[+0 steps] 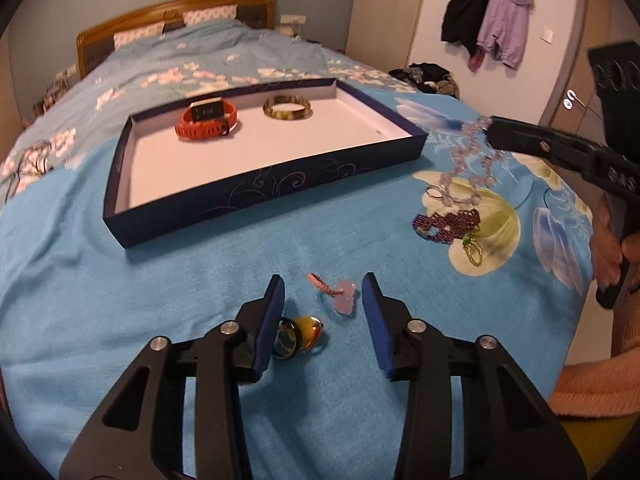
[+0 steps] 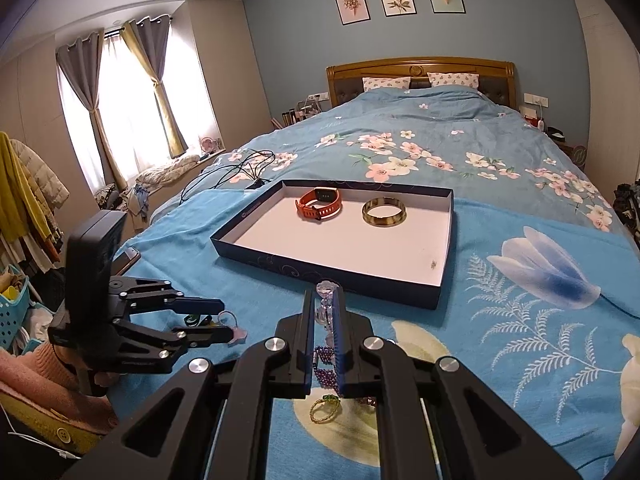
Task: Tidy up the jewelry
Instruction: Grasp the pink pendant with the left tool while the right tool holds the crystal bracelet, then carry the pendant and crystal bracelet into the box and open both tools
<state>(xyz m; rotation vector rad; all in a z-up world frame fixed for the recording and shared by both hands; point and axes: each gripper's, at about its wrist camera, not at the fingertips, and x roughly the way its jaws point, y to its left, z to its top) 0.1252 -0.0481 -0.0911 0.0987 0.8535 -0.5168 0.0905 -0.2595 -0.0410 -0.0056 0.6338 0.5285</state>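
My left gripper (image 1: 323, 285) is open low over the blue bedspread. A pink charm on a pink cord (image 1: 340, 300) lies between its blue pads, nearer the right one and untouched. Two round pieces (image 1: 298, 336) sit by the left finger. Off to the right, my right gripper (image 2: 325, 294) is shut on a clear bead necklace (image 2: 323, 300), which hangs from it (image 1: 468, 168) over a silver ring (image 1: 434, 193), a purple bead bracelet (image 1: 446, 224) and a green ring (image 1: 472, 250). The dark blue box (image 1: 264, 196) holds an orange watch (image 1: 206, 120) and a bangle (image 1: 287, 107).
A phone (image 2: 128, 258) lies at the bed's left edge and cables (image 2: 240, 168) trail behind the box. Past the bed's right corner is a clothes pile (image 1: 432, 78), with coats (image 1: 488, 20) hanging on the wall. A pink sleeve (image 1: 592, 392) shows at lower right.
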